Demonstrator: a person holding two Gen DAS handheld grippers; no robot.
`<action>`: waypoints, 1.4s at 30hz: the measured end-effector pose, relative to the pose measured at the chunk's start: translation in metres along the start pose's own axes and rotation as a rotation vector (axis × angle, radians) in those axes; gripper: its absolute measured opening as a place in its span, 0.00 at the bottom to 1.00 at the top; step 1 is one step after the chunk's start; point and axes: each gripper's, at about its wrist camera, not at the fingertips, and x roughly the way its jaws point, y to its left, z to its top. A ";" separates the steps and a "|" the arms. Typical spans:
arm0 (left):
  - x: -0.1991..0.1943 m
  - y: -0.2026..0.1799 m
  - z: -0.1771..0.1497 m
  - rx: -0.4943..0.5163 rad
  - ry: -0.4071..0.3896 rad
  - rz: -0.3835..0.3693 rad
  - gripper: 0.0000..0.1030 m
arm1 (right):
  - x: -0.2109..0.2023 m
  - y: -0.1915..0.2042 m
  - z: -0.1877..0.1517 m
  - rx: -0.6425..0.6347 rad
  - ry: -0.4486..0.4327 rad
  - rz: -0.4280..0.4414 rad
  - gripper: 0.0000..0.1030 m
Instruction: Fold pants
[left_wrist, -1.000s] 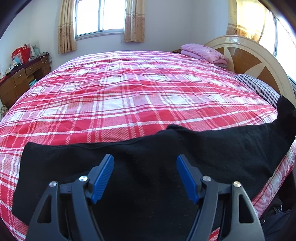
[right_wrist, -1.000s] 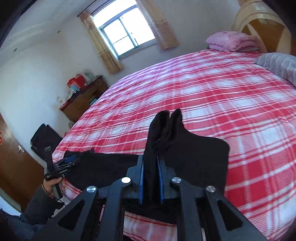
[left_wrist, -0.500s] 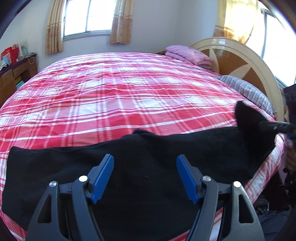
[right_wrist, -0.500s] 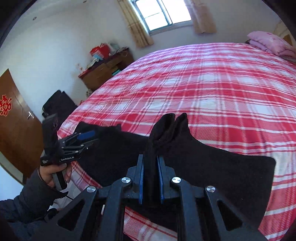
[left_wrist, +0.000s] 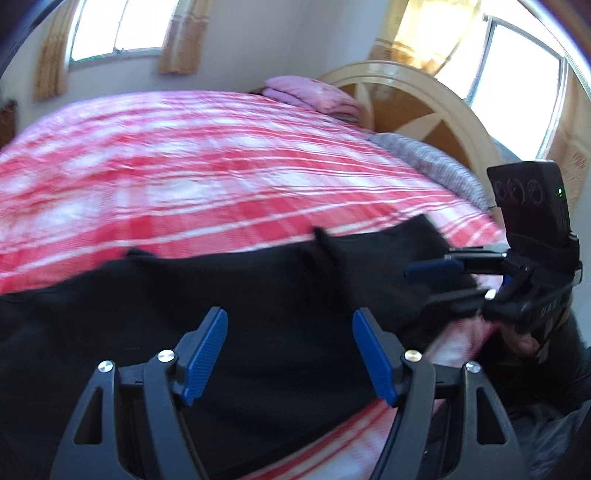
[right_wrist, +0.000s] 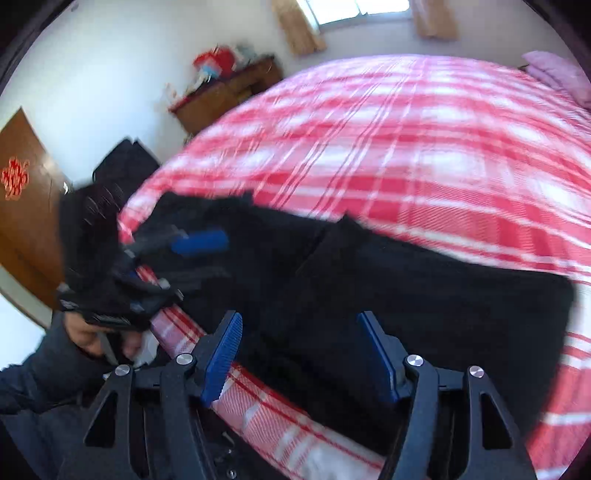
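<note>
A: Where are the pants (left_wrist: 258, 295)?

B: Flat on the bed (left_wrist: 184, 166), along its near edge. Their long axis runs side to side across both views, parallel to that edge. A small fold of cloth sticks up at the far hem, near the middle.

A: And the grippers?

B: The left gripper (left_wrist: 290, 354) is spread wide above the black cloth, pinching nothing. The right gripper (right_wrist: 301, 356) has its jaws opening; the pants lie below and between them, but the pads are clear of the cloth.

A: What is around?

B: A pink folded blanket (left_wrist: 314, 96) and a grey pillow (left_wrist: 424, 158) by the headboard (left_wrist: 424, 96). The left view shows the right gripper side-on over one end of the pants, a hand (left_wrist: 524, 339) under it. The right view shows the left gripper over the other end, with a hand (right_wrist: 88, 332) and dark sleeve (right_wrist: 40, 373).

A: Anything only one view has?

B: Only the right view shows the desk (right_wrist: 225, 96), a dark bag (right_wrist: 125, 166) and the brown door (right_wrist: 22, 192). Only the left shows the headboard. Both are blurred
</note>
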 end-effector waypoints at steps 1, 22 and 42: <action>0.008 -0.004 0.002 -0.022 0.010 -0.045 0.71 | -0.014 -0.007 -0.002 0.023 -0.026 -0.016 0.64; 0.013 0.008 0.014 -0.206 -0.068 -0.045 0.71 | 0.012 0.038 -0.043 -0.235 -0.013 -0.158 0.57; 0.018 0.010 0.006 -0.236 -0.054 -0.120 0.71 | 0.031 0.066 -0.060 -0.357 0.000 -0.219 0.01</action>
